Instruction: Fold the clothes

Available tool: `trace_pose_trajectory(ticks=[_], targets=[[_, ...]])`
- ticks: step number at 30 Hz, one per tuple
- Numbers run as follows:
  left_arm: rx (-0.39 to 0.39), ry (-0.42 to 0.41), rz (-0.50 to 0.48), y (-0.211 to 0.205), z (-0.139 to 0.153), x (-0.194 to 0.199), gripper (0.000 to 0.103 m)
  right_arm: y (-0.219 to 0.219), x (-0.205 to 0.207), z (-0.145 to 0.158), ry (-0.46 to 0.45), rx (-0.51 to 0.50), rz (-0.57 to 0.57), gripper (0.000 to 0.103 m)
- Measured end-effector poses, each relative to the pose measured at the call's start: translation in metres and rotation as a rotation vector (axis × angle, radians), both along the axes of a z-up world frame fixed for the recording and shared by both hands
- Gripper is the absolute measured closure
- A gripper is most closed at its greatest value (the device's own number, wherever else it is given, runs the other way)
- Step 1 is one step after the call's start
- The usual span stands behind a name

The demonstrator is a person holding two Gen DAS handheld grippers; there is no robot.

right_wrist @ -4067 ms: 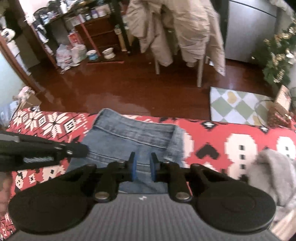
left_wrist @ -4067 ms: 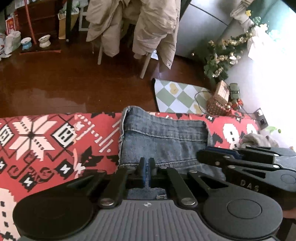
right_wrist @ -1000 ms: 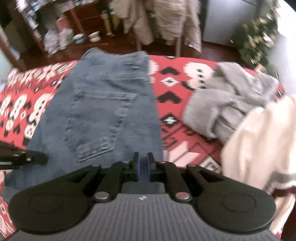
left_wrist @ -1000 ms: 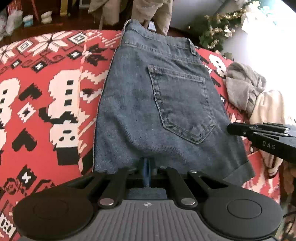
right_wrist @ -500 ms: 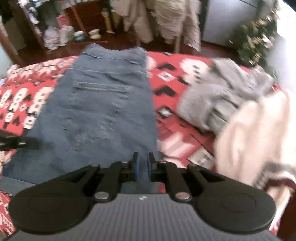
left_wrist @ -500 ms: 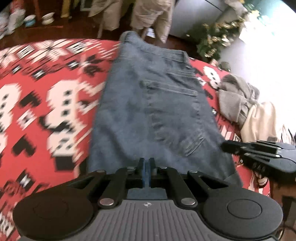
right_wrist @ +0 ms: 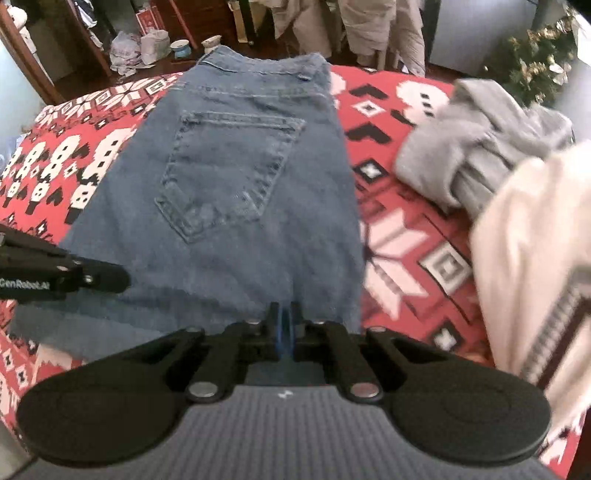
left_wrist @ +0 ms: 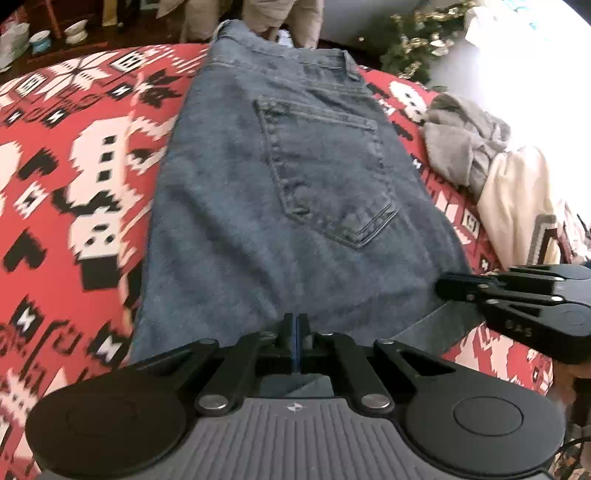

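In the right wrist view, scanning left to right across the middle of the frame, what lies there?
left gripper → denim shorts → red patterned blanket → grey garment → cream garment

Christmas tree (right_wrist: 535, 70); bowls (left_wrist: 59, 33) on floor.

Left gripper (left_wrist: 296, 334) and right gripper (right_wrist: 283, 325), fingers pinched together.
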State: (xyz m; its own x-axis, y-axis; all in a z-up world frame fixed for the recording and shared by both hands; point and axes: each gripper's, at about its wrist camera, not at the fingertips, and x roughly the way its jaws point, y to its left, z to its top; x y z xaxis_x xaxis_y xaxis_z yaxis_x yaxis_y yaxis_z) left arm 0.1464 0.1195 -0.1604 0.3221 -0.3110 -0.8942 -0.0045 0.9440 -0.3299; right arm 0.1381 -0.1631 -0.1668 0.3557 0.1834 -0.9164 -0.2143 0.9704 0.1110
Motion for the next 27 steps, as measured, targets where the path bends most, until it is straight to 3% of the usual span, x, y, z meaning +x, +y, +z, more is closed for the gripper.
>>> trace_pose_trajectory(ticks=[3,6,12,15,21,27], targets=[[-0.05,-0.034,0.019,0.0,0.007,0.002,0.1,0.001,-0.005,0.012,-0.028,0.002,0.0,0.096],[-0.07,-0.049,0.002,-0.009,0.005,0.01,0.1,0.014,-0.001,0.021,-0.065,0.074,0.044,0.095],[-0.061,-0.026,-0.021,-0.019,-0.005,0.009,0.1,0.038,0.011,0.003,-0.025,0.071,0.085,0.095],[-0.047,0.007,-0.019,-0.015,-0.004,0.002,0.1,0.026,0.003,-0.003,-0.012,0.042,0.083,0.102],[-0.027,-0.001,0.013,0.0,0.002,0.0,0.1,-0.015,-0.004,0.002,0.038,0.045,0.025,0.102],[-0.018,-0.011,0.066,0.015,0.0,0.011,0.1,-0.016,0.024,0.025,-0.047,0.061,-0.026,0.099]])
